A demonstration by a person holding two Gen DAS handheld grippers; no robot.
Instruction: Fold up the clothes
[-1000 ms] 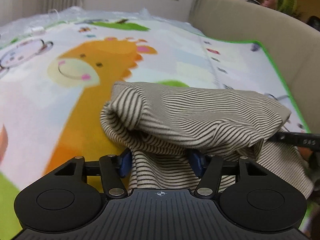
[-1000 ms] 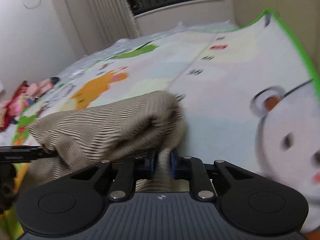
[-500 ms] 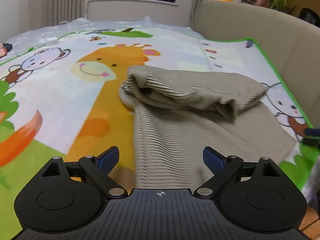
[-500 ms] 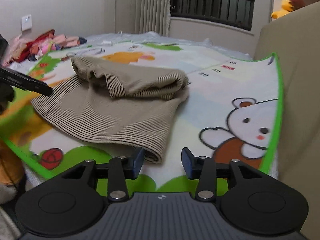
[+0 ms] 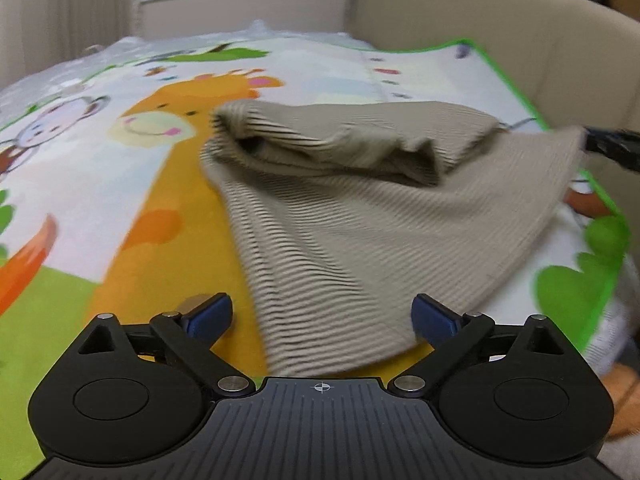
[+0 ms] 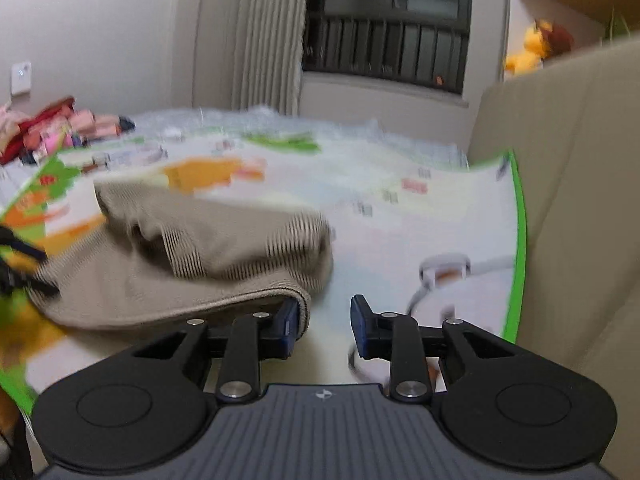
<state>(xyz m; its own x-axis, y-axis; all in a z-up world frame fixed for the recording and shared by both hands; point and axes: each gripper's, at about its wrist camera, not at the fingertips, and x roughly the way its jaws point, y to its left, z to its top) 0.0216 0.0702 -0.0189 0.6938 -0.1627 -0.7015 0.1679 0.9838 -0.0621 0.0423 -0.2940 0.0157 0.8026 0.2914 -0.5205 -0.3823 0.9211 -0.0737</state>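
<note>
A beige striped garment (image 5: 360, 208) lies on the cartoon play mat (image 5: 120, 168), its far part folded back into a thick roll. My left gripper (image 5: 322, 316) is open, its blue pads on either side of the garment's near edge, not gripping. In the right wrist view the garment (image 6: 192, 264) lies left of centre. My right gripper (image 6: 324, 324) is open; its left pad touches the garment's near corner hem, its right pad is over bare mat.
A beige sofa back (image 5: 520, 40) borders the mat on the right and also shows in the right wrist view (image 6: 580, 220). A pile of pink and red clothes (image 6: 52, 128) lies at the far left. A window with curtains (image 6: 384, 24) is behind.
Both grippers let go of the garment's folded edge, opened and drew back. Now both have moved in low at the near edge, the right one at the corner.
</note>
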